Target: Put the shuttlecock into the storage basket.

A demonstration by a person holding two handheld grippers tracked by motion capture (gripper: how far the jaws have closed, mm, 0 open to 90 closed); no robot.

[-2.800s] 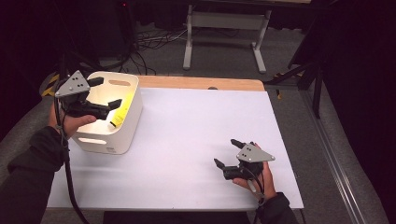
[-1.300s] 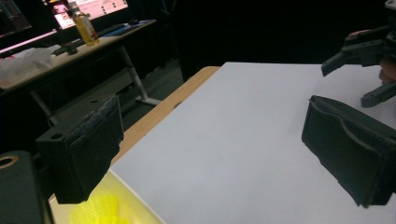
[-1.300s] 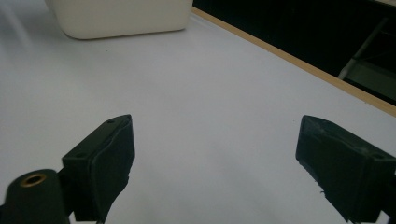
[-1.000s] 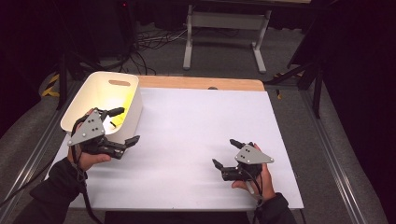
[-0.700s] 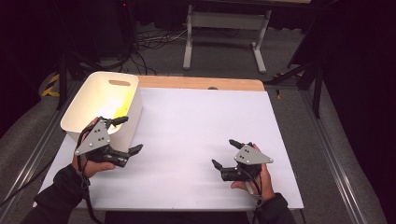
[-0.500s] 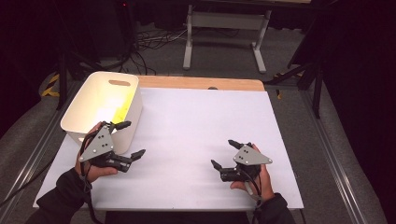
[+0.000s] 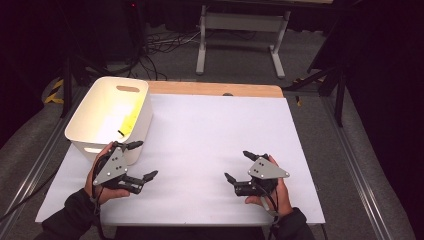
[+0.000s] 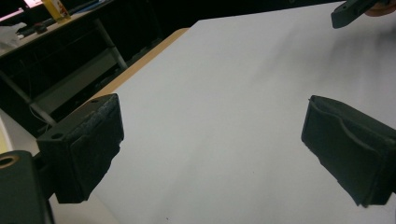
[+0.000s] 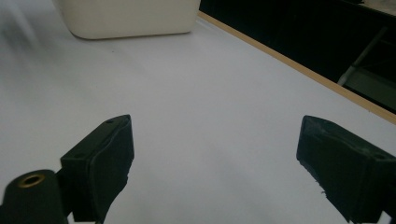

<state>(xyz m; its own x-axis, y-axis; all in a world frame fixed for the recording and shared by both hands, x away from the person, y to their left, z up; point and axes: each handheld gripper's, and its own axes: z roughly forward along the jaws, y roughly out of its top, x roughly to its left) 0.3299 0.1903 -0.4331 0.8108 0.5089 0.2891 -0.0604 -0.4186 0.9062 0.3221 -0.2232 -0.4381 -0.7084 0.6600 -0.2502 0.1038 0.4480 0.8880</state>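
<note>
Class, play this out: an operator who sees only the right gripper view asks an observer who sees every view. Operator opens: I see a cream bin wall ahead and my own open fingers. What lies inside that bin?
Observer: In the high view, something yellow lies inside the bin, against its right wall.
Operator: Where is the other gripper?
Observer: The left gripper is held above the white table cover, just in front of the bin's near wall.
Operator: Is it holding anything?
Observer: No. The left gripper view shows its fingers wide apart with bare white cover between them.
Operator: And my own gripper?
Observer: The right gripper sits near the table's front right, fingers apart and empty.
</note>
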